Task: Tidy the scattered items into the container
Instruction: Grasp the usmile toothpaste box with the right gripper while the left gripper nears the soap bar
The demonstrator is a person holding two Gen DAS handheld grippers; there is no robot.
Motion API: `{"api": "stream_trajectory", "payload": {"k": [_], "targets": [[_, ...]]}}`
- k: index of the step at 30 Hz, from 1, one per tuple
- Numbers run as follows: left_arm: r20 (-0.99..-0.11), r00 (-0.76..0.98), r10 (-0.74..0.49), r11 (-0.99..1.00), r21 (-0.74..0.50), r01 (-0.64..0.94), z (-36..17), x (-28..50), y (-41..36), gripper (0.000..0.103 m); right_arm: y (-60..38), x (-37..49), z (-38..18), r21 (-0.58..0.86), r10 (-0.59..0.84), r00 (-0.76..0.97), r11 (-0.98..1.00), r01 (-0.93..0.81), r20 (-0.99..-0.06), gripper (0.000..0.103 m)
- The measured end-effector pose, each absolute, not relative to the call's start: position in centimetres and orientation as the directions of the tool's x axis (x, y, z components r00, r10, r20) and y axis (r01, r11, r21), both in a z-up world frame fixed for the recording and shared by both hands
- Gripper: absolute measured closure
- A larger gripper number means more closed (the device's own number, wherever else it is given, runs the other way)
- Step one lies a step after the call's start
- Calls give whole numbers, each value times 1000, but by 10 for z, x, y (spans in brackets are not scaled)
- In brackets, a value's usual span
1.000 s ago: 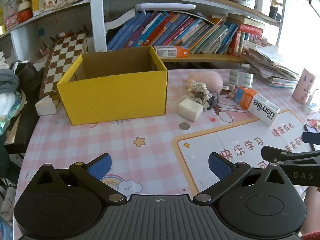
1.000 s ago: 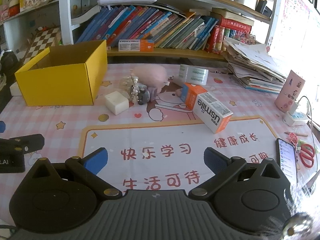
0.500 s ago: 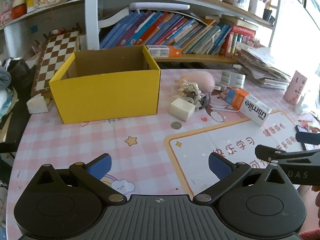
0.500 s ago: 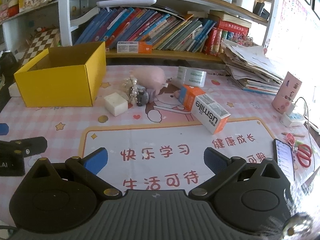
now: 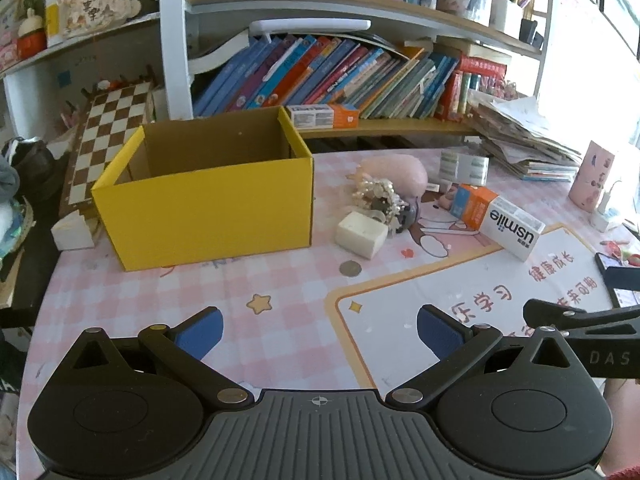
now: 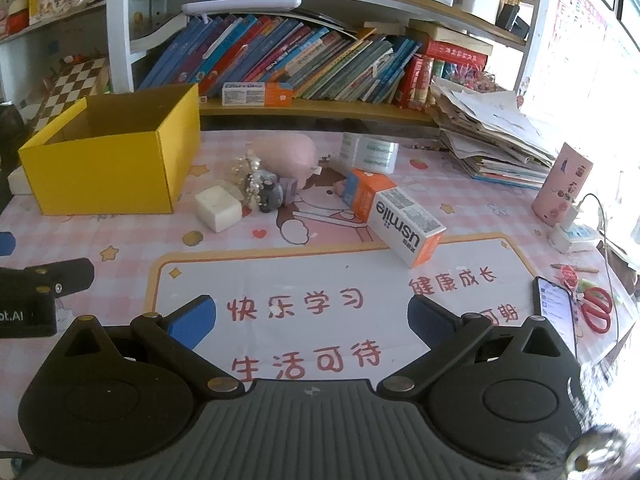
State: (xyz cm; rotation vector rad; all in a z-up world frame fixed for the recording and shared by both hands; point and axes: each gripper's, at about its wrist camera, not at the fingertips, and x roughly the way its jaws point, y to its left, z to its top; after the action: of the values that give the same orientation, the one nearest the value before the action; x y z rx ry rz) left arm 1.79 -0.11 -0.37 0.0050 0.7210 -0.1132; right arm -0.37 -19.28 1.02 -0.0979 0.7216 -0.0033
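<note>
An open yellow cardboard box (image 5: 208, 212) (image 6: 108, 168) stands at the back left of the table, nothing visible inside. Right of it lie a white block (image 5: 361, 234) (image 6: 218, 208), a coin (image 5: 350, 268) (image 6: 192, 237), a pearl trinket cluster (image 5: 380, 198) (image 6: 256, 184), a pink plush (image 5: 396, 172) (image 6: 286, 152), an orange-white usmile box (image 5: 500, 220) (image 6: 396, 216) and a white-green box (image 5: 464, 166) (image 6: 370, 152). My left gripper (image 5: 320, 330) is open and empty, low over the near table. My right gripper (image 6: 312, 316) is open and empty over the white mat.
A bookshelf (image 6: 304, 68) runs along the back. A paper stack (image 6: 492, 136), pink tube (image 6: 562, 188), charger (image 6: 572, 236), phone (image 6: 556, 312) and red scissors (image 6: 598, 312) lie at right. A chessboard (image 5: 108, 136) leans at back left.
Both grippers stayed open and empty. The left view drew back and rose slightly, then came a little closer; the right view barely shifted.
</note>
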Motion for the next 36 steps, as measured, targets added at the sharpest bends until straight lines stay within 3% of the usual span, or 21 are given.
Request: {"api": "stream_trajectory", "payload": {"k": [8, 23, 36], "targets": [[-668, 741, -68, 996, -8, 85, -7, 34, -15, 0, -205, 22, 4, -81, -2, 740, 994, -71, -673, 0], [-658, 736, -158, 987, -99, 124, -12, 79, -65, 0, -263, 83, 0, -52, 57, 738, 991, -124, -673, 0], [-726, 682, -86, 996, -68, 53, -23, 114, -97, 0, -307, 124, -14, 4, 119, 692, 986, -165, -712, 2]]}}
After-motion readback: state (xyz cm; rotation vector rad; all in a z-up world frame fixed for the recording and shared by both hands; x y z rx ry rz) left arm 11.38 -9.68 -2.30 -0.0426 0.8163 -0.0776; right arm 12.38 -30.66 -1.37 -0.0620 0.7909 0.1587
